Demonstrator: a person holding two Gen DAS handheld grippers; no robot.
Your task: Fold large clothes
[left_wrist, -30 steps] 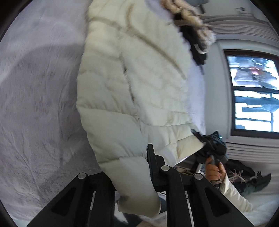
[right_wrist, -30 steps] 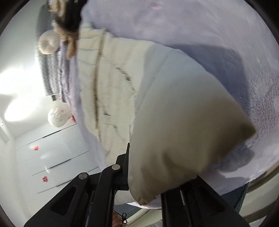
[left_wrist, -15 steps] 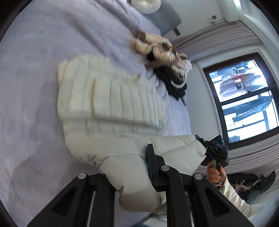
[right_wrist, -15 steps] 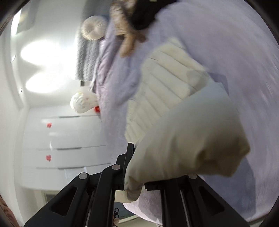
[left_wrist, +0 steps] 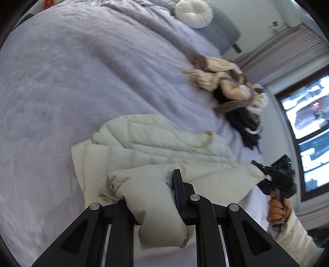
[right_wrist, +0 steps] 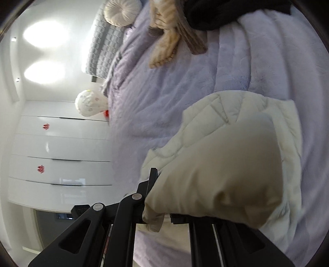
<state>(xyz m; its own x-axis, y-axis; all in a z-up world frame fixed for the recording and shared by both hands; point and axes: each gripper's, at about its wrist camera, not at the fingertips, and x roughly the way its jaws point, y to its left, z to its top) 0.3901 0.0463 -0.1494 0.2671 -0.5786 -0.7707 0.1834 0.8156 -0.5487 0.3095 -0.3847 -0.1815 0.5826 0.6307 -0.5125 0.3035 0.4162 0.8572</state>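
The cream puffer jacket (left_wrist: pixel 160 141) lies on the lilac bed (left_wrist: pixel 61 82), its near edge doubled over and clenched in both the left gripper (left_wrist: pixel 152 197) and the right gripper (right_wrist: pixel 164 207). This looks like mid-fold; next, lay the held edge flat and release. Its long axis runs across the left view.

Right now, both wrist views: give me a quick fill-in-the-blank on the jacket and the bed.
1. The cream puffer jacket lies on a bedspread coloured ____.
2. The left gripper is shut on the ____.
3. In the left wrist view, the right gripper holds the jacket's edge on the side nearest the ____.
4. The round white cushion sits at the bed's ____ end.

Missing words: lilac; jacket; window; head
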